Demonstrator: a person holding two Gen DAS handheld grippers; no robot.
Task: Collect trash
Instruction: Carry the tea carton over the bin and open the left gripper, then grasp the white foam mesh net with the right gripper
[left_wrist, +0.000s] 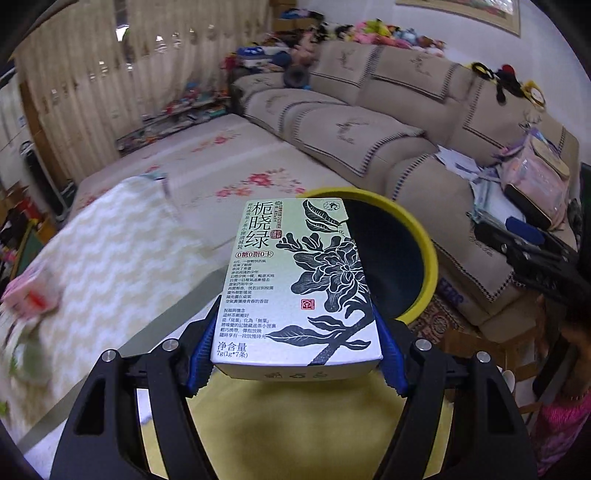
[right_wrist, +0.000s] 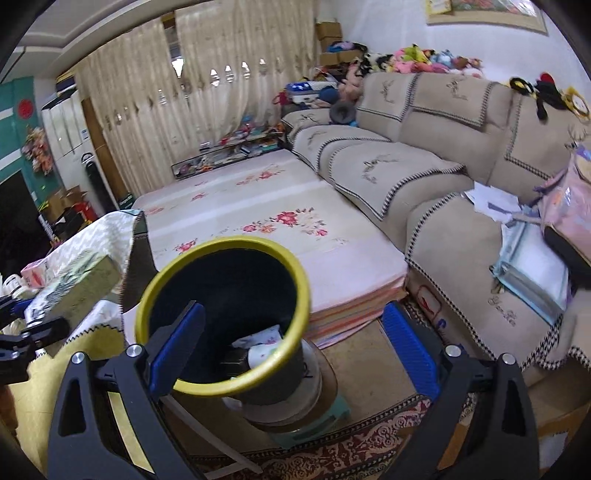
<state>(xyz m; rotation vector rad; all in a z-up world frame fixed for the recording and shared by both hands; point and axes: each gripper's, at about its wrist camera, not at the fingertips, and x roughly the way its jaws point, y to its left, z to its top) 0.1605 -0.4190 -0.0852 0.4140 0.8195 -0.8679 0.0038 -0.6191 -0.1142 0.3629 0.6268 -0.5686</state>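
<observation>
A pale green tea box (left_wrist: 295, 280) with a black flower print sits between the blue pads of my left gripper (left_wrist: 295, 354), which is shut on its sides. The box hangs just before the yellow-rimmed black bin (left_wrist: 417, 236) and covers the bin's left part. In the right wrist view the same box (right_wrist: 81, 280) shows blurred at the left, beside the bin (right_wrist: 221, 243). My right gripper (right_wrist: 295, 314) stands open above the bin's near rim with nothing between its fingers. White scraps (right_wrist: 266, 347) lie at the bin's bottom.
A beige sofa (right_wrist: 424, 166) runs along the right, with papers and a pink bag (right_wrist: 569, 199) on it. A floral mat (right_wrist: 280, 221) lies behind the bin. A table with a zigzag cloth (left_wrist: 110, 251) is at the left. The bin stands on a stool (right_wrist: 314, 417) over a patterned rug.
</observation>
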